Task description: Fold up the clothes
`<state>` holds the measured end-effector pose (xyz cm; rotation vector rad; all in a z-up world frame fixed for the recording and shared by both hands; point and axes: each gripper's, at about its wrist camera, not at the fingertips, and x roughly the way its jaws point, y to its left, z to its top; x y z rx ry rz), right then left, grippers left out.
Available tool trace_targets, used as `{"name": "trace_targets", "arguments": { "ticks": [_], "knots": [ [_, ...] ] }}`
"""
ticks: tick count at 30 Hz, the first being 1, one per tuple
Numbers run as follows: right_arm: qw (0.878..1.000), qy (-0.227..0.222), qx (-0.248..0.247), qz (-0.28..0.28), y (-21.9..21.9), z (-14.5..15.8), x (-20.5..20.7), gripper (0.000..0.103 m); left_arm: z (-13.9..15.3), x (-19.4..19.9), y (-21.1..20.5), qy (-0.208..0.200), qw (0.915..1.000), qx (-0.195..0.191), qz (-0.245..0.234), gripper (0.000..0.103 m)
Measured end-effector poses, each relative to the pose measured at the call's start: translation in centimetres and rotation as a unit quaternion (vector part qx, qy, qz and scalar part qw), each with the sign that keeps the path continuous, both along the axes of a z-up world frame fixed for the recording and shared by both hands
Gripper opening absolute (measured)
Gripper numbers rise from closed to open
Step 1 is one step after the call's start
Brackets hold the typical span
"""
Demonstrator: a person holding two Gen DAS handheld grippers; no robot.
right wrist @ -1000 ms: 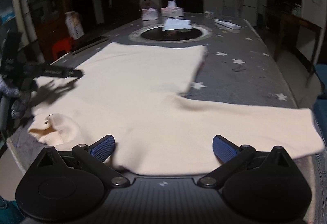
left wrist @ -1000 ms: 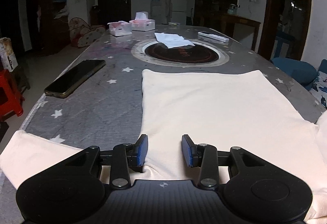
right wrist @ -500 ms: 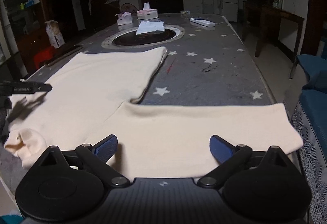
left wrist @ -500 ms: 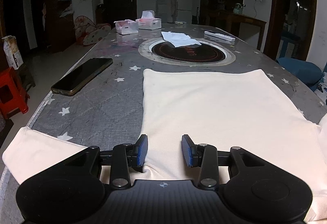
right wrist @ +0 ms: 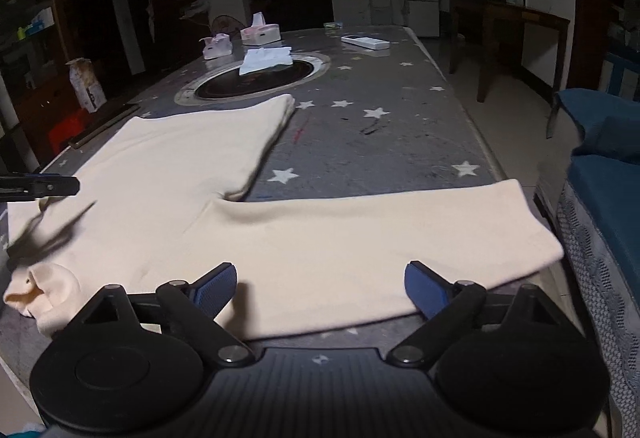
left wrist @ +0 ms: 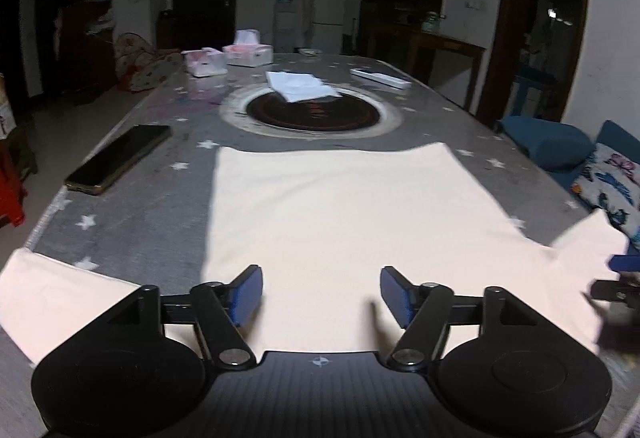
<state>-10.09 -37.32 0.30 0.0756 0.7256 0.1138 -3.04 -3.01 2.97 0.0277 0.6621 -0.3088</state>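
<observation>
Fingers: left gripper [left wrist: 321, 293] opening, right gripper [right wrist: 320, 288] closing, over sweater [right wrist: 320, 238].

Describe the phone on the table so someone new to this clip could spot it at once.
Start from the long grey star-patterned table with the round dark inset in its middle. Left of the cream garment, near the table's left edge, the phone lies flat. It is the only dark, glossy slab; the white remote and tissue boxes sit beyond the inset.
</observation>
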Motion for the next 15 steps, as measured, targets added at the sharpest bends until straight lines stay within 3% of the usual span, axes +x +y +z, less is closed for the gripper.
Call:
{"name": "trace_targets", "arguments": {
  "ticks": [4,15],
  "knots": [
    [1.0,-0.006,0.004,-0.019,-1.1,0.4,-0.3,0.083,0.0,-1.4,-1.6,0.003,0.9996,-0.01,-0.026,0.073],
    [0.99,-0.004,0.007,-0.138,-6.8,-0.2,-0.2,0.069,0.1,-3.3,-4.3,0.0,0.9971,-0.013,-0.075,0.077]
  ]
}}
